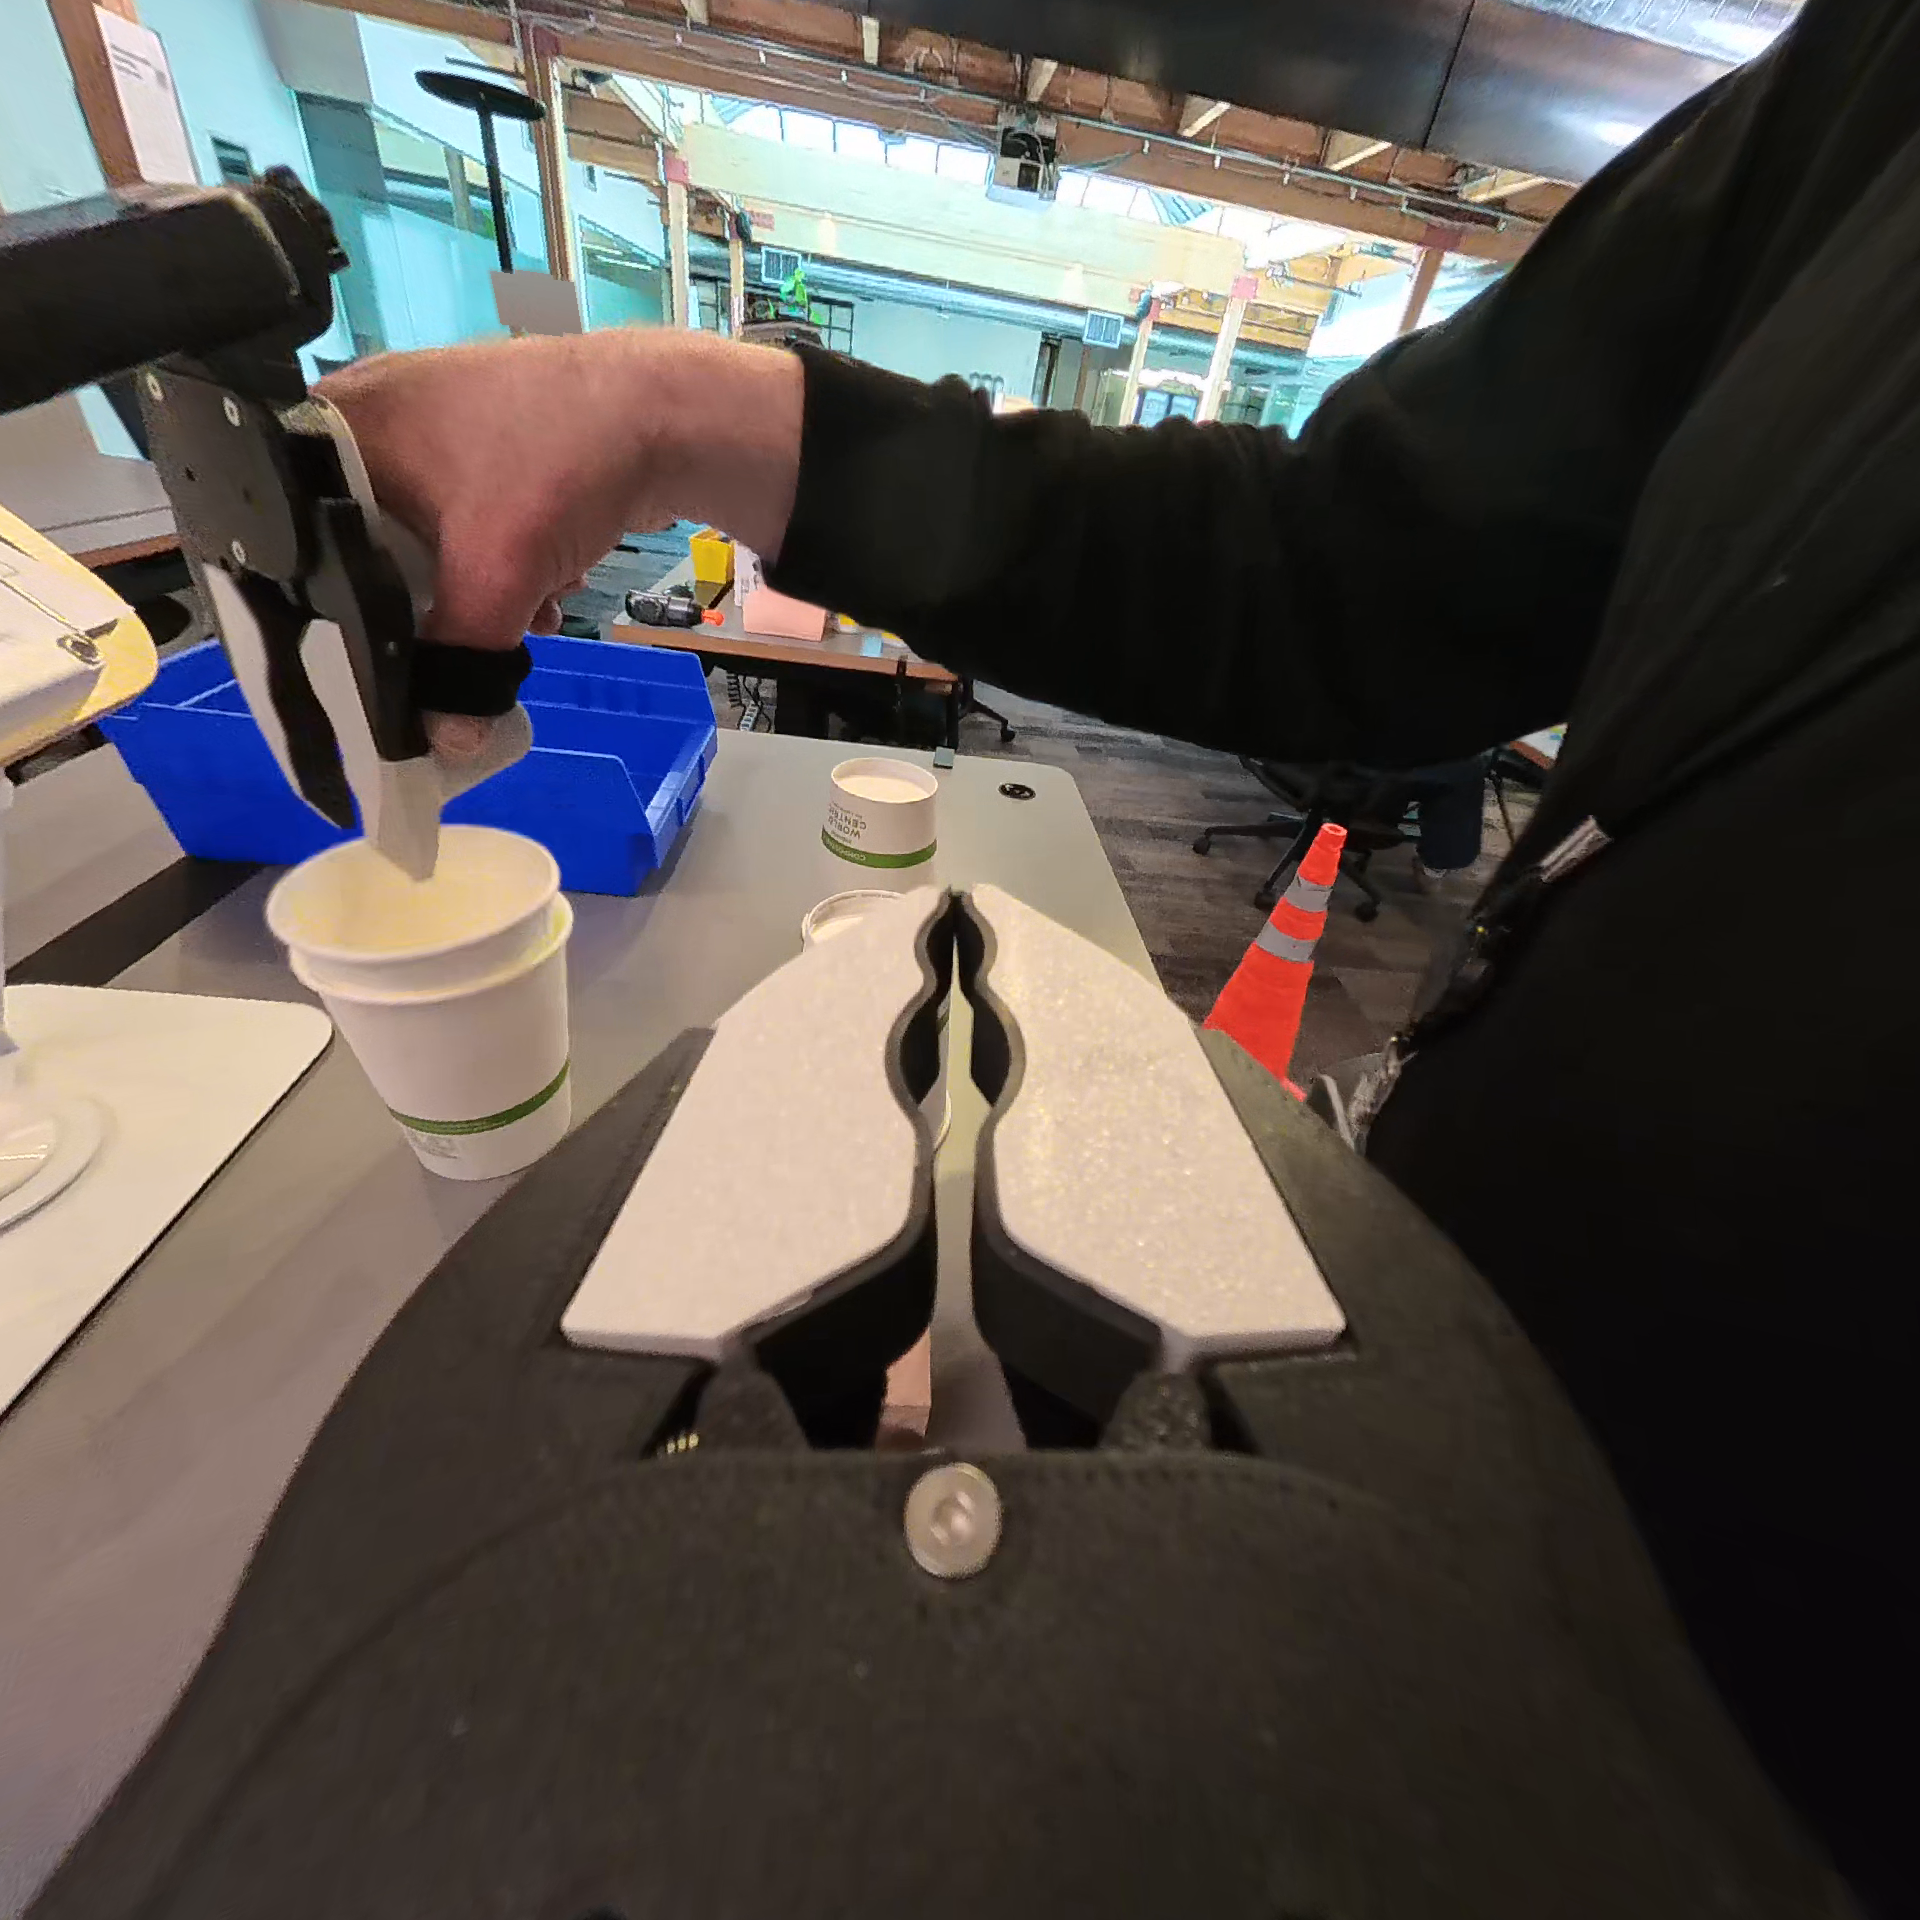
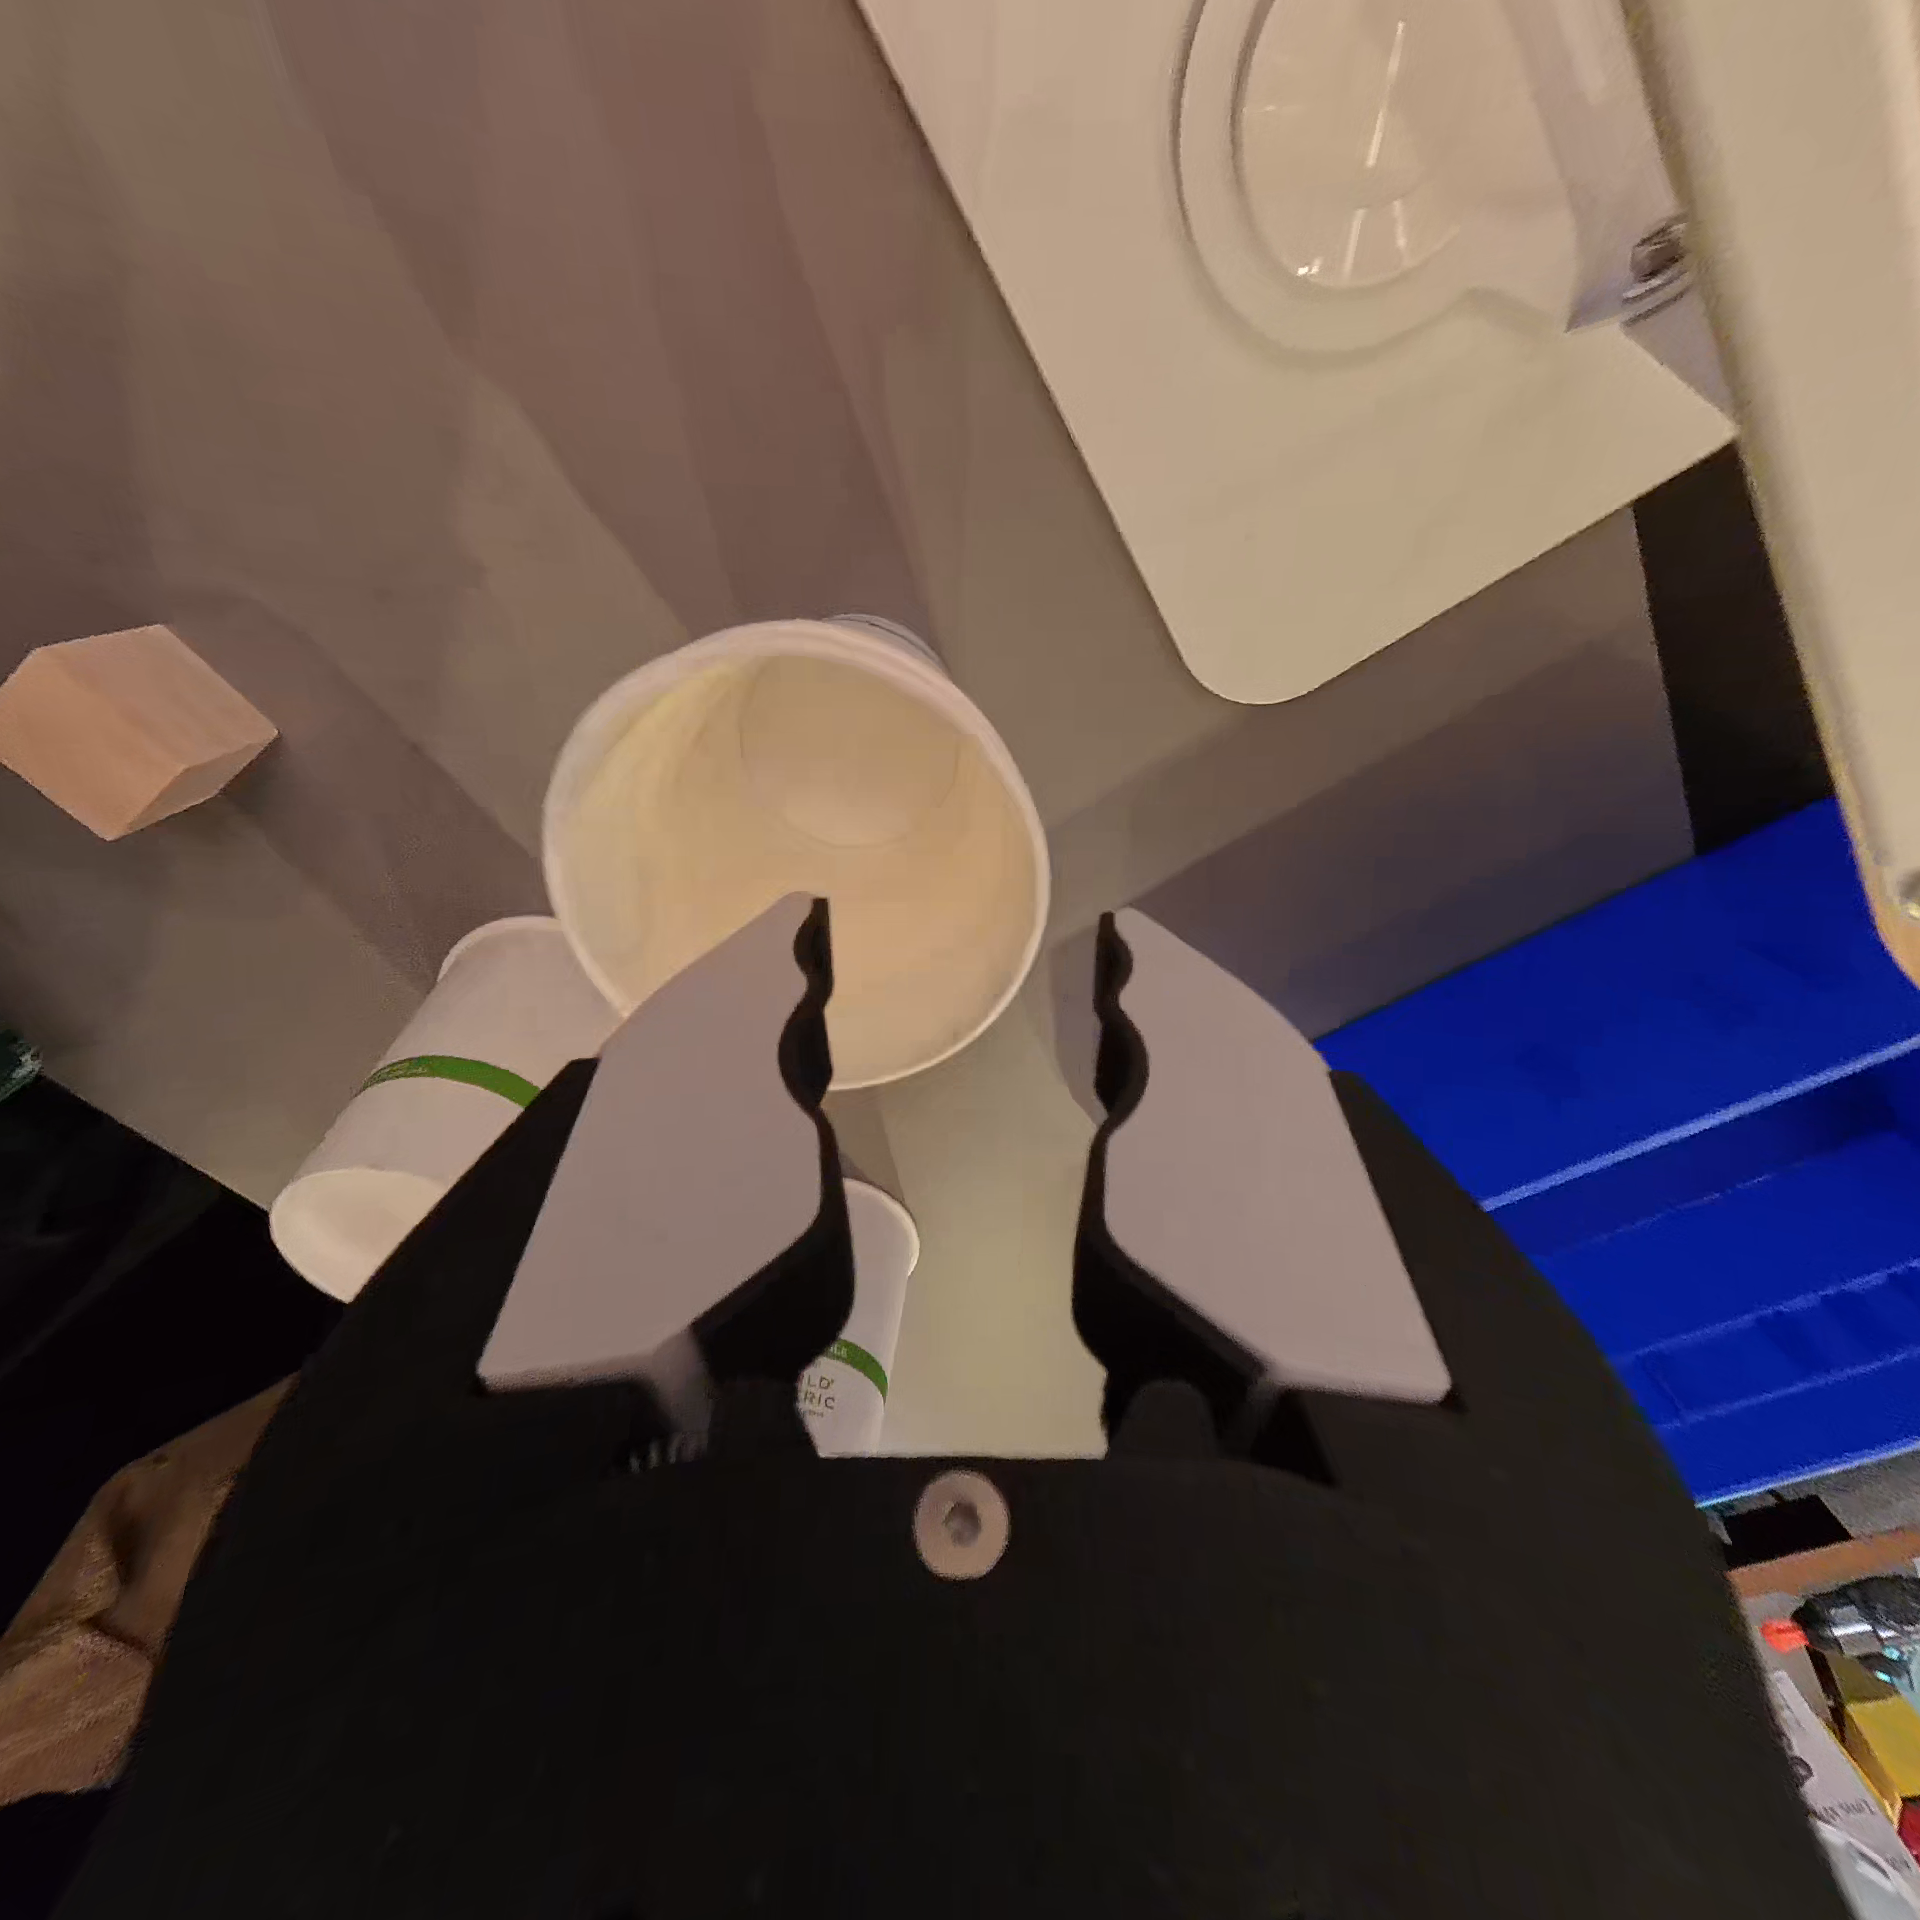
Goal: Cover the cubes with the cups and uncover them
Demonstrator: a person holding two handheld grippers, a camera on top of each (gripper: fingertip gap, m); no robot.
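Two nested upright white paper cups [image 1: 447,997] with a green band stand on the grey table [image 1: 260,1299]. My right gripper [image 1: 369,831] hangs over them, open, one finger inside the top cup's rim [image 2: 800,831] and one outside; its fingertips [image 2: 961,914] straddle the rim. Two more cups stand upside down [image 1: 883,810] [image 1: 847,914], also seen in the right wrist view [image 2: 416,1101] [image 2: 868,1340]. A bare wooden cube [image 2: 130,727] lies on the table; a cube shows through the gap under my left gripper [image 1: 906,1392]. My left gripper [image 1: 954,906] is shut and empty above the table.
A blue plastic bin [image 1: 613,769] sits behind the cup stack. A white stand with a flat base plate [image 1: 156,1122] is at the left. The person's black sleeve [image 1: 1143,561] crosses the view. An orange cone [image 1: 1278,966] stands on the floor past the table edge.
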